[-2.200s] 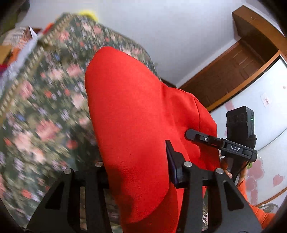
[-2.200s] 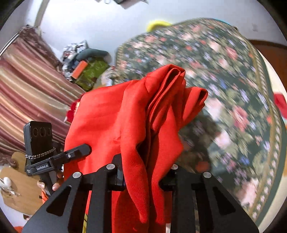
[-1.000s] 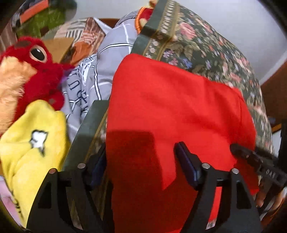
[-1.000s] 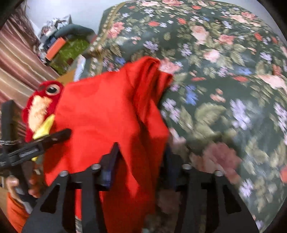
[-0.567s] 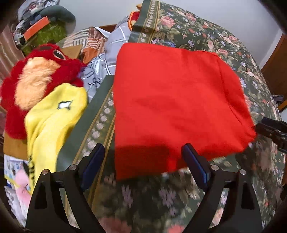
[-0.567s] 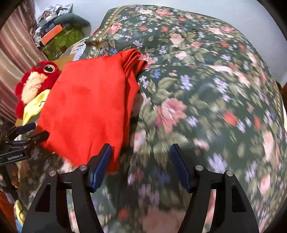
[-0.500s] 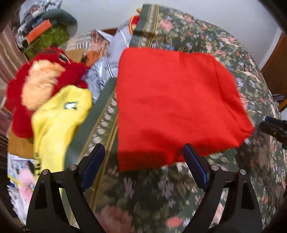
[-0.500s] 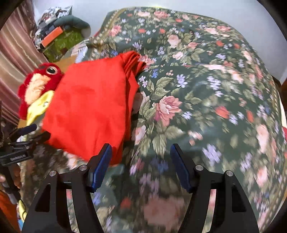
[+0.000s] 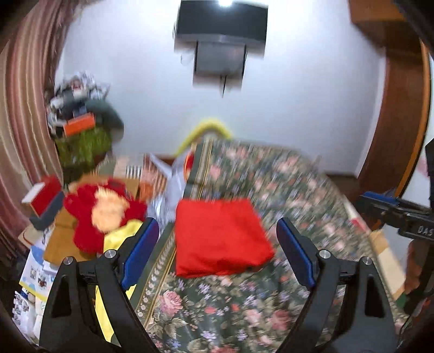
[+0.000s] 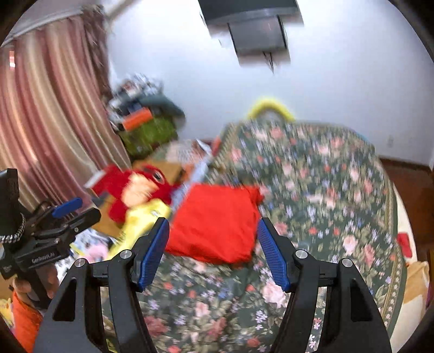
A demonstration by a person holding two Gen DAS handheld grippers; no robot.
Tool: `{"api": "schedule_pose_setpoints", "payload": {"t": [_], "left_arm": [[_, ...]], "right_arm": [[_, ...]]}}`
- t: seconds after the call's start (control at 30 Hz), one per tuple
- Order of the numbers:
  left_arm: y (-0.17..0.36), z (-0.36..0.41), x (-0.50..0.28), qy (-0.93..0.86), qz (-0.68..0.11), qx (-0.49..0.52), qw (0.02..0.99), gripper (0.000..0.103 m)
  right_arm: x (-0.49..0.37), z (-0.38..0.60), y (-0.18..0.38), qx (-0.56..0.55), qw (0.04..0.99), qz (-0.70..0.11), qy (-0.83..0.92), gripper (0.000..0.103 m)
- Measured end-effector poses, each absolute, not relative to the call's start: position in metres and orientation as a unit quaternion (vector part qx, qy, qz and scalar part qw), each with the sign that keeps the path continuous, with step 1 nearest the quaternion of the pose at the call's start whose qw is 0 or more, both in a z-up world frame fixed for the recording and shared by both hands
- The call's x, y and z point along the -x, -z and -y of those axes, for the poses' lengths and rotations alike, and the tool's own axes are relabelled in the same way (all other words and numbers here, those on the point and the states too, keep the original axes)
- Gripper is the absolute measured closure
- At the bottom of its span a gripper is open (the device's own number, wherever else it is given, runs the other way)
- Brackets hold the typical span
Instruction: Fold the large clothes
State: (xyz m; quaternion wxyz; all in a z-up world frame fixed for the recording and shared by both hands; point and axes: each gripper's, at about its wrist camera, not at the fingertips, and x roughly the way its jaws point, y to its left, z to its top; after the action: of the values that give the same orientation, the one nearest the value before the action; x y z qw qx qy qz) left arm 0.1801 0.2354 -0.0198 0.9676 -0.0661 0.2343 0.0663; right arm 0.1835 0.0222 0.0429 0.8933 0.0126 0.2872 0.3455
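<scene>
The red garment [image 9: 219,236] lies folded into a thick, roughly square pad on the floral bedspread [image 9: 287,190], near the left edge of the bed where a striped border runs along the cover. It rests flat, with nothing holding it.

The left gripper [image 9: 217,252] hangs above the near part of the bed with its blue-padded jaws spread wide and nothing between them. Through the gap the folded garment shows, well apart from the pads. The right gripper [image 10: 213,254] is likewise released, jaws wide, empty, and held above the bedspread on the near side of the garment. In the right wrist view the left gripper's body and the hand holding it appear at the far left; in the left wrist view the right gripper's body pokes in from the right edge.

Just beside the garment, off the bed's left edge, sits a red plush toy [image 9: 103,214] with a pale face, and below it something yellow [image 10: 143,220], possibly another toy or cloth, though the blur makes it hard to say. A pile of clutter [image 9: 81,127] stands farther back against the white wall, next to a striped curtain [image 10: 51,108]. A dark television [image 9: 221,24] is mounted high on the wall, and a brown wooden door frame [image 9: 398,114] rises at the right.
</scene>
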Motion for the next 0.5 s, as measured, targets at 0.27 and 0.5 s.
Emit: {"api": "schedule_pose_setpoints", "payload": {"t": [0.27,0.5], "left_arm": [[-0.019,-0.189,-0.079,-0.075,-0.108,0.062,0.989,0.014],[-0.019,-0.163,-0.026,-0.090,-0.057,0.058,0.993,0.014]], "right_arm": [[-0.098,0.008,-0.081,-0.031,0.925,-0.154,-0.347,0.039],[-0.044,0.014,-0.086,-0.019,0.941,-0.082,-0.327,0.027]]}}
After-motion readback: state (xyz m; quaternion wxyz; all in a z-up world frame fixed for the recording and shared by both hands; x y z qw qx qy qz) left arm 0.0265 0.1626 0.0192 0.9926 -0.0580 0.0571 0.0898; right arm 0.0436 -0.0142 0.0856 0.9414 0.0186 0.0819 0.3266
